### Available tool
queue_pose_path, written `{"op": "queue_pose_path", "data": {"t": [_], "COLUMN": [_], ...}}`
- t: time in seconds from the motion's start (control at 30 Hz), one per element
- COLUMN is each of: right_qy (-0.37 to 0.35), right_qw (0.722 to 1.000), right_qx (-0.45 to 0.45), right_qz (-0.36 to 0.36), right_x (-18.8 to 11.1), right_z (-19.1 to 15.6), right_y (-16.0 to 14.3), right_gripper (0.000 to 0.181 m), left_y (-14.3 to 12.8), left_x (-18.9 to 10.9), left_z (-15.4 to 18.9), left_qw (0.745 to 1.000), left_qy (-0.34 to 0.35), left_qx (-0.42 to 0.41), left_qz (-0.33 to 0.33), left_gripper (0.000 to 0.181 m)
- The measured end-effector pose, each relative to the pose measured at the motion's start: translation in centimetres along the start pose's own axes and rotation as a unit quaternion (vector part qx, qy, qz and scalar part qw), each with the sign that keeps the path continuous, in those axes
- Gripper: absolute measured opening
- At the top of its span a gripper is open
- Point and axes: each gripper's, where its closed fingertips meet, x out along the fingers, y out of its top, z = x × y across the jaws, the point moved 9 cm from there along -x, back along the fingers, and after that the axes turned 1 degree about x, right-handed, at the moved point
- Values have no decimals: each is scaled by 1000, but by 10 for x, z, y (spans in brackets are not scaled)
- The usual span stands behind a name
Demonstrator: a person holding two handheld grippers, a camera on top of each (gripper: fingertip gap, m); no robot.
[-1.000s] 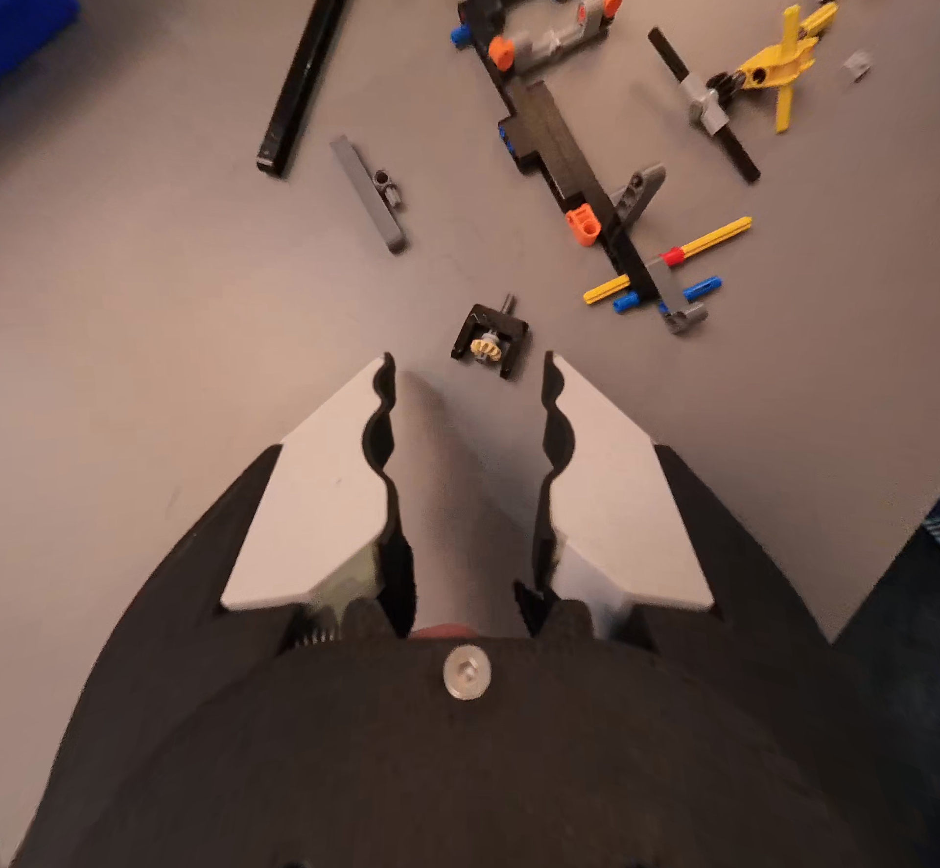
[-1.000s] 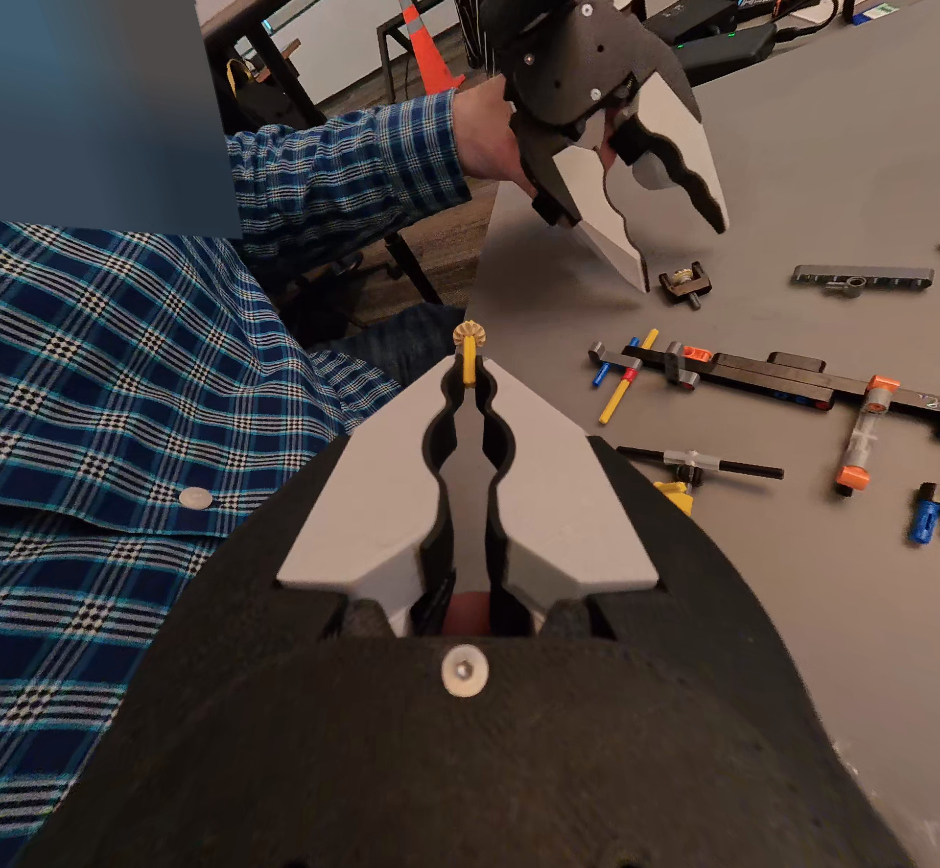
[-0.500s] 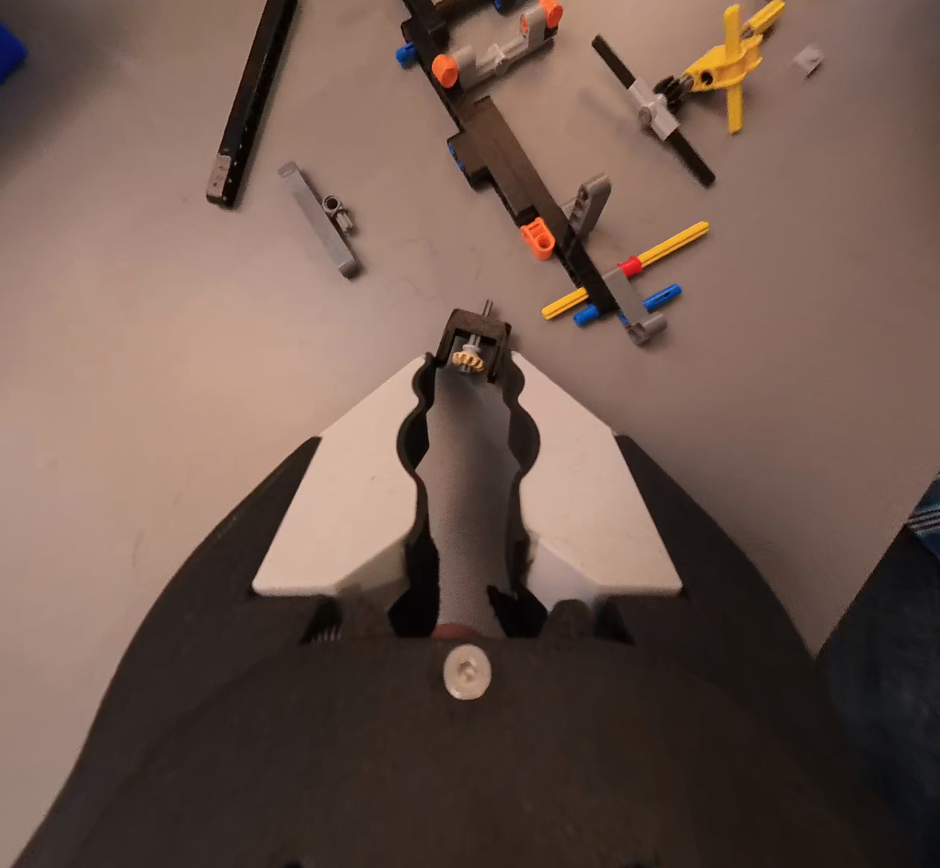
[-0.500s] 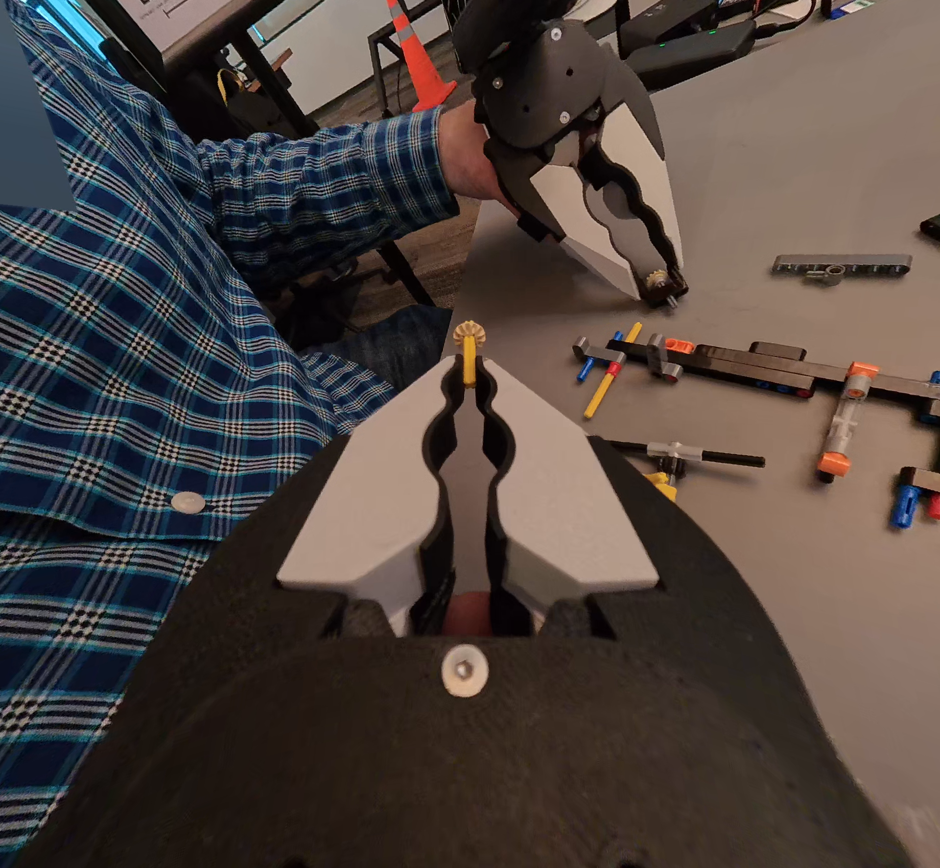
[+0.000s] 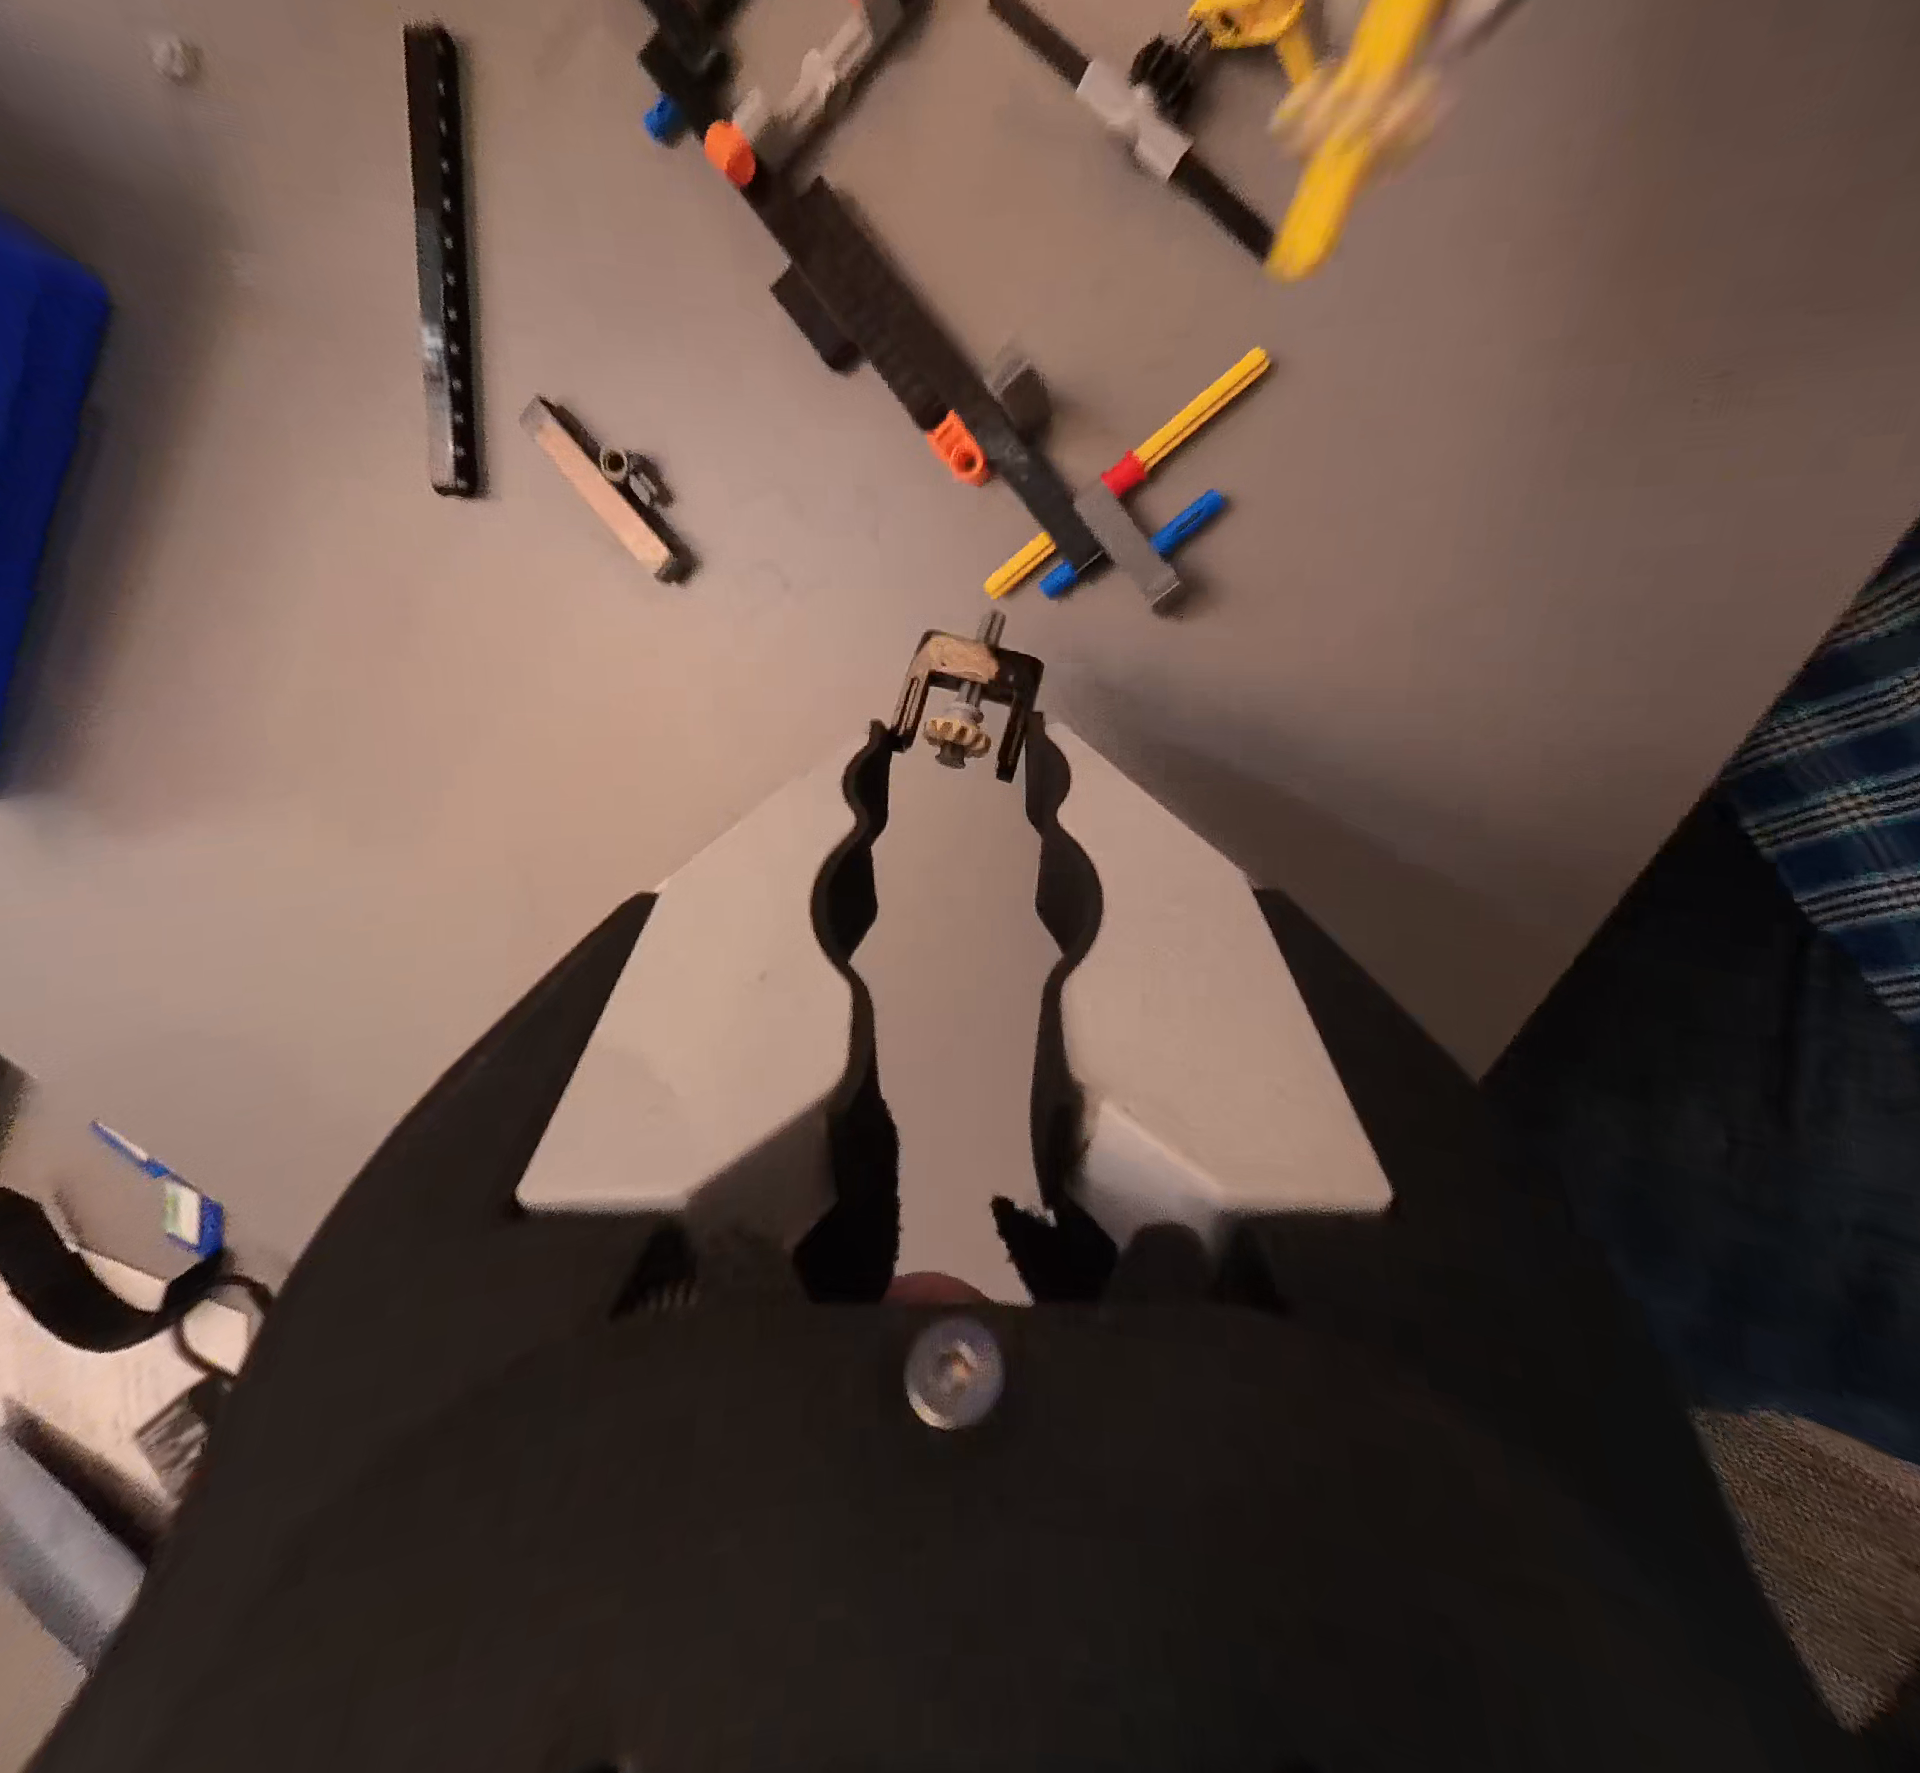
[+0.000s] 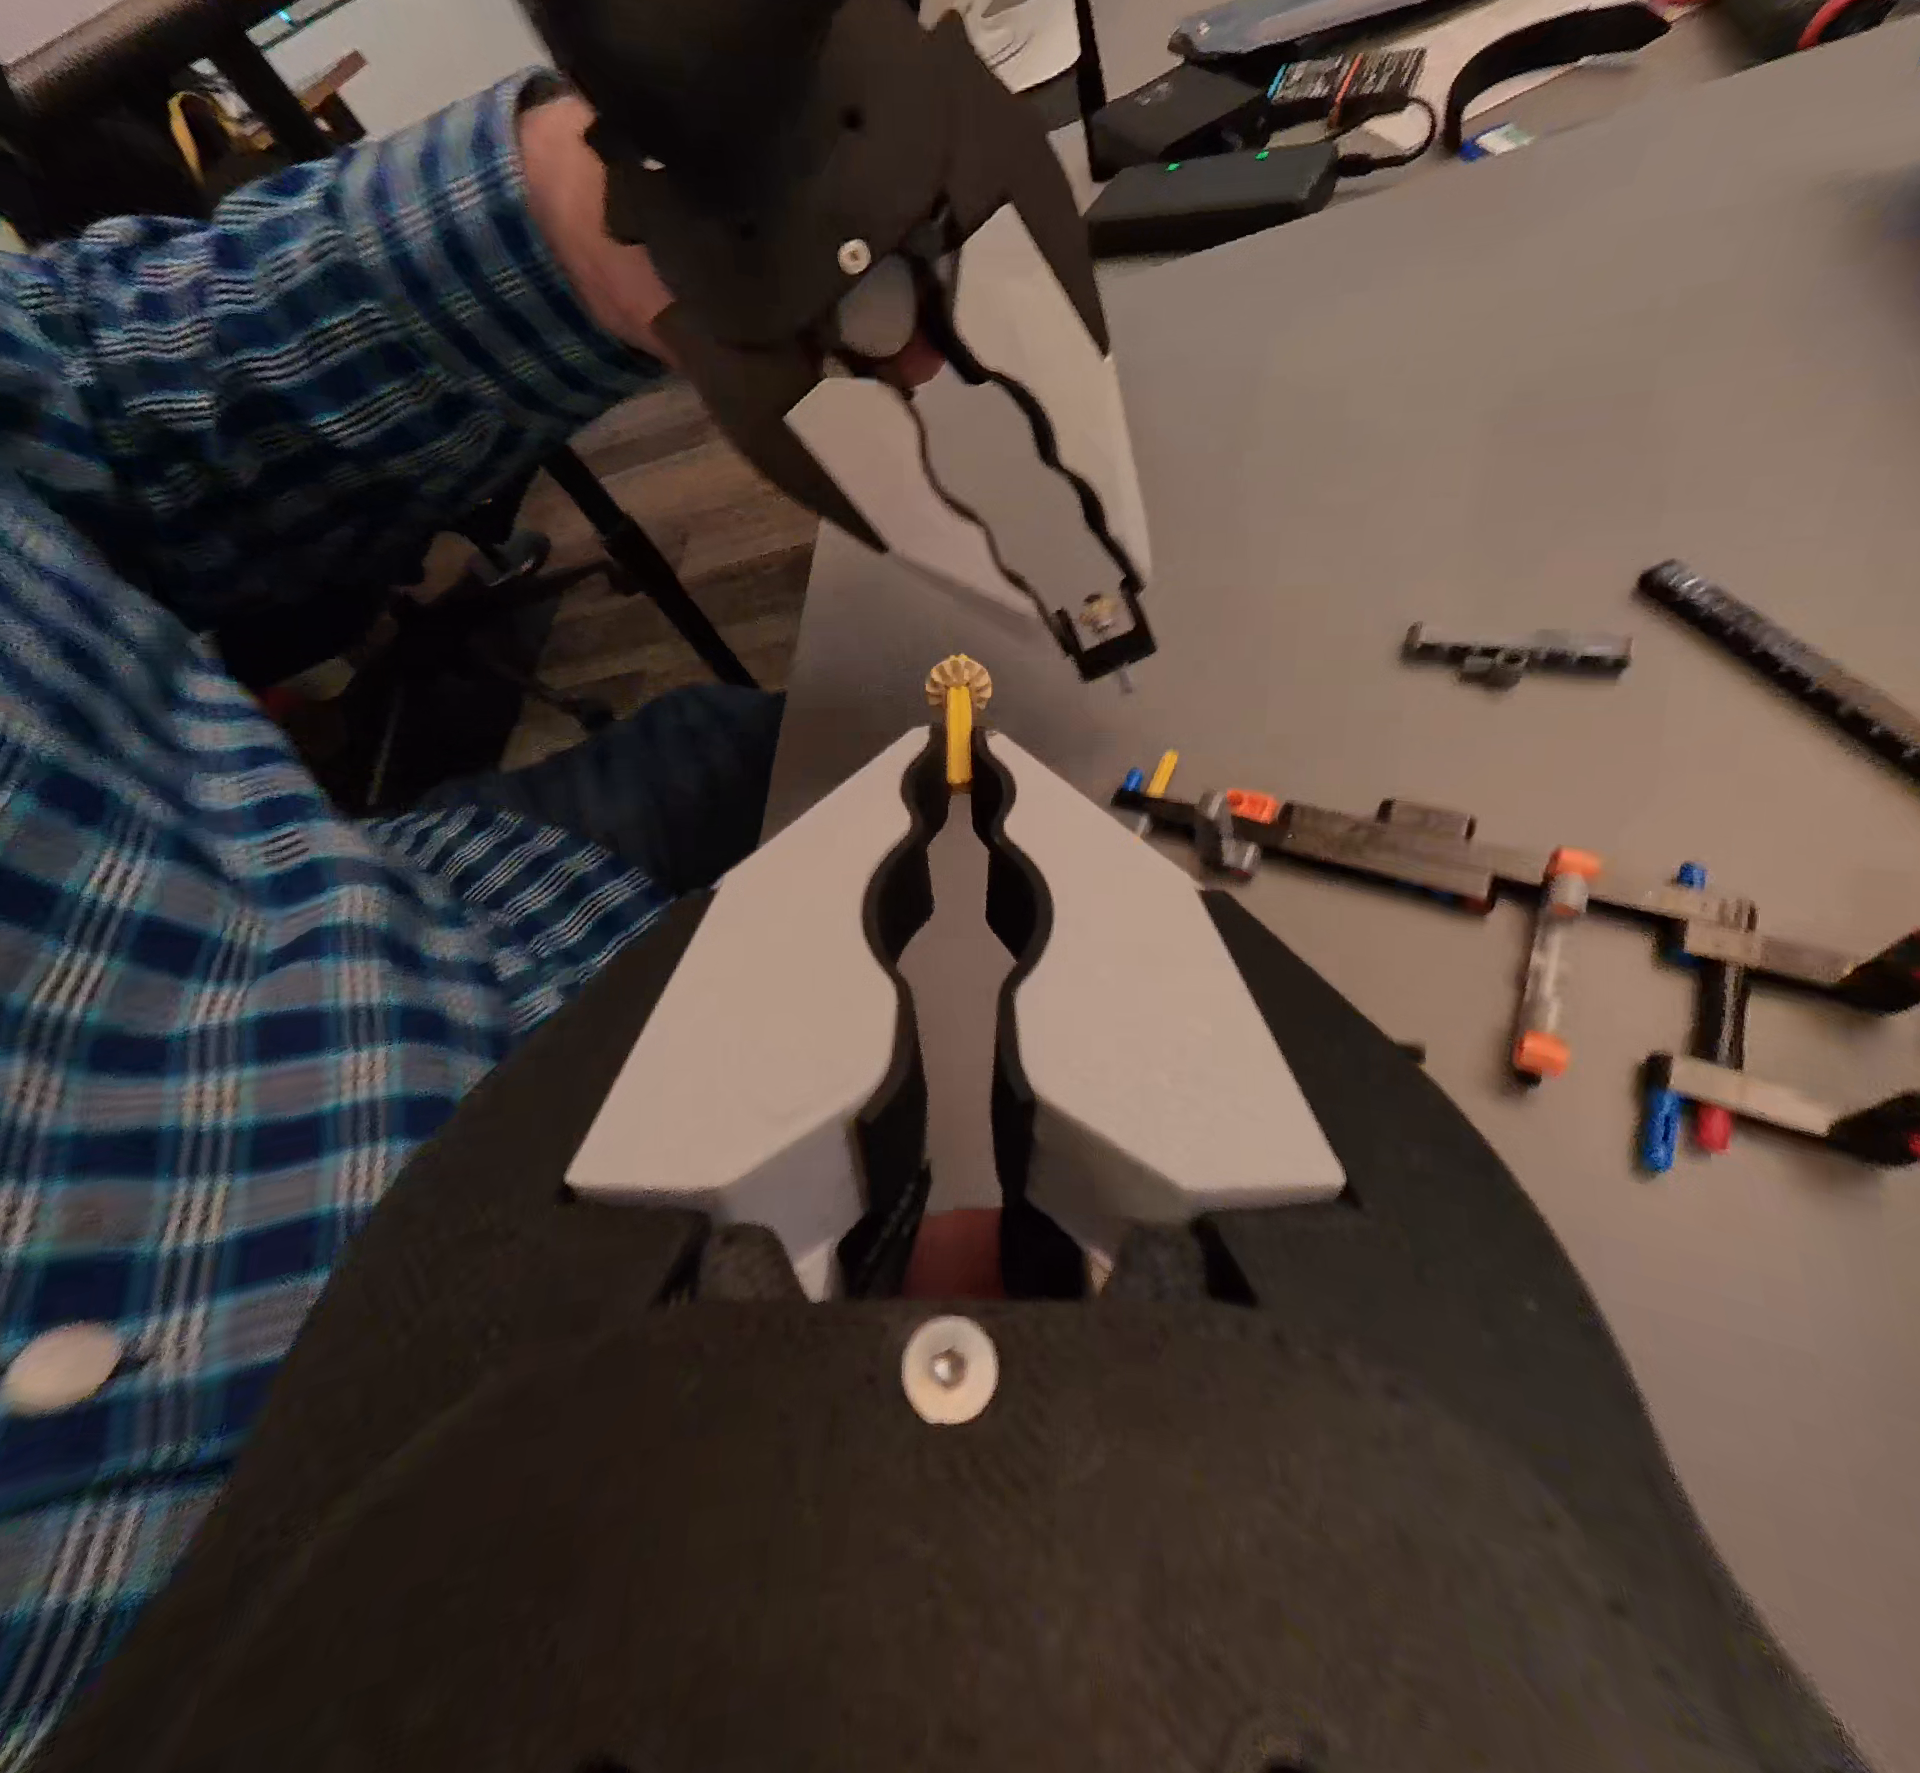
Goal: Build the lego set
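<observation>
My left gripper [image 5: 958, 749] is shut on a small black bracket [image 5: 977, 679] with a tan gear on a grey pin, and holds it above the grey table [image 5: 260, 788]. The same gripper [image 6: 1107, 627] and bracket [image 6: 1110, 645] show in the right wrist view. My right gripper [image 6: 958, 749] is shut on a yellow axle [image 6: 957, 747] with a tan gear [image 6: 956, 679] at its tip, close to the bracket. That axle appears blurred at the top right of the left wrist view [image 5: 1351, 82]. The long black chassis [image 5: 894, 310] lies on the table beyond.
A black beam [image 5: 445, 258], a grey beam [image 5: 605, 489] and a black axle with a grey connector [image 5: 1132, 118] lie loose. A blue bin [image 5: 42, 476] stands at the left. Power banks [image 6: 1216, 196] sit on the far table. A person's plaid sleeve [image 6: 312, 352] is beside the table edge. Across from one pair of fingers to the other is roughly 11 centimeters.
My left gripper closed on the black bracket and lifted it off the table. My right gripper, holding the axle with the gear, moved in toward the bracket.
</observation>
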Motion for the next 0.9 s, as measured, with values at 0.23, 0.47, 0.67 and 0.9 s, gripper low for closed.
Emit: {"op": "queue_pose_path", "data": {"t": [0.23,0.47,0.67,0.9], "right_qy": [-32,-58,-64,-57], "right_qw": [999,997,997,998], "right_qx": [-27,-51,-43,0], "right_qz": [8,-18,-14,33], "right_x": [25,26,16,4], "right_z": [3,1,2,4], "right_y": [19,17,17,21], "right_gripper": [1,1,2,1], "left_y": [31,49,53,58], "left_x": [-25,-33,-36,-36], "left_z": [11,19,18,18], "left_qw": [999,997,996,995], "left_qy": [25,45,55,68], "left_qx": [30,38,21,-19], "left_qz": [28,56,62,74], "left_gripper": [23,23,23,23]}}
